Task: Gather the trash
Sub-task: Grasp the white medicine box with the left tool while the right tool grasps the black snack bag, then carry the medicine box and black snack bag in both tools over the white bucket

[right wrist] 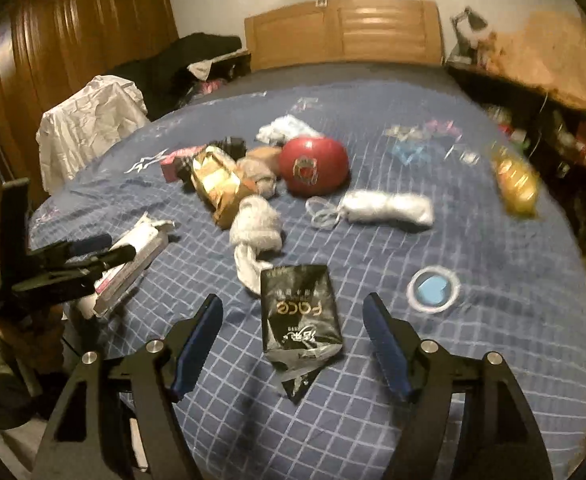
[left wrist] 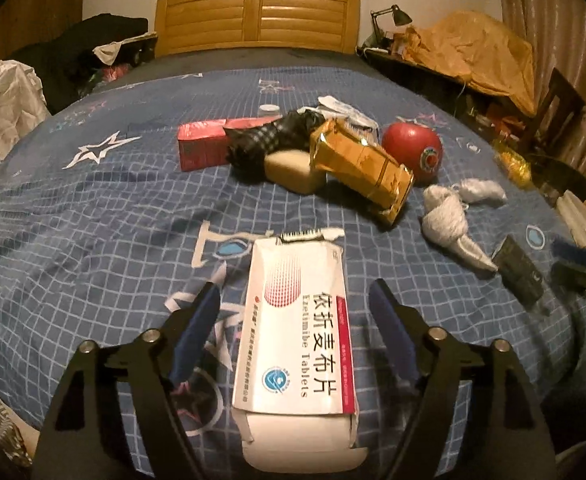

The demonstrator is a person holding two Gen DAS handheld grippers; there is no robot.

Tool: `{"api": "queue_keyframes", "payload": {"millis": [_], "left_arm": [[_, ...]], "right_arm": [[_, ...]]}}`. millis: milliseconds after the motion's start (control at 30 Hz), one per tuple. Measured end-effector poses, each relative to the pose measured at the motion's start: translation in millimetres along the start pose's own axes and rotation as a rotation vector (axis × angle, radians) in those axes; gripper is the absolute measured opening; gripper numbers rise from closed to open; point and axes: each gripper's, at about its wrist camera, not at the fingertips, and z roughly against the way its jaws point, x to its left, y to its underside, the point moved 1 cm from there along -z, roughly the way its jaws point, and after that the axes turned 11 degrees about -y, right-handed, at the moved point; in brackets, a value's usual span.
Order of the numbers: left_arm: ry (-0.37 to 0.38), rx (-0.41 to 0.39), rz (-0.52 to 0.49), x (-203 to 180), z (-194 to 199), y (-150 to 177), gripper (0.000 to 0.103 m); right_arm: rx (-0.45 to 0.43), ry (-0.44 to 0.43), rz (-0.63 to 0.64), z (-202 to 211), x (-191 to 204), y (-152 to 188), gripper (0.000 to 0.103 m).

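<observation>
Only the right view shows the left gripper (right wrist: 105, 250) beside the tablet box (right wrist: 133, 260); both grippers gape wide over the blue checked bedspread (left wrist: 93, 216), the right gripper (right wrist: 293, 320) around the black sachet (right wrist: 299, 312).

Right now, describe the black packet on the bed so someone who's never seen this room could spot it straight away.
Start from the blue checked bedspread and come to its near edge, where the right gripper hangs open. The black packet lies flat between its fingers, just in front of a knotted grey sock. It is the only glossy black pouch, marked "FACE", with a torn end.
</observation>
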Motion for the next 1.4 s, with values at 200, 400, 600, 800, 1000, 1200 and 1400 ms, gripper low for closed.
{"api": "queue_keyframes", "payload": {"millis": [200,400,600,800,1000,1200,1400], "left_arm": [[-0.028,0.089,-0.032,-4.1,-27.6,5.3,0.072],[-0.041,0.070,-0.016,-3.7,-22.2,5.2,0.050],[-0.075,0.058,0.003,-12.0,-10.2,5.0,0.049],[-0.129,0.008,-0.021,-30.6,12.1,-1.6,0.049],[-0.142,-0.036,-0.072,-59.4,29.5,-11.1,0.049],[-0.100,-0.080,-0.138,-101.0,42.0,-28.4,0.049],[-0.016,-0.119,-0.202,-163.3,52.2,-51.4,0.049]], "right_arm": [[0.072,-0.084,-0.097,-31.3,-13.2,13.0,0.058],[0.050,-0.093,-0.122,-35.1,-15.3,17.3,0.043],[0.007,-0.076,-0.145,-25.6,-13.4,20.8,0.040],[-0.038,-0.040,-0.104,-9.8,-1.1,20.9,0.039],[-0.050,-0.035,-0.085,3.8,2.0,24.8,0.039],[-0.122,0.010,-0.104,38.0,-11.8,25.1,0.039],[-0.225,0.102,-0.153,95.1,-50.4,25.2,0.040]]}}
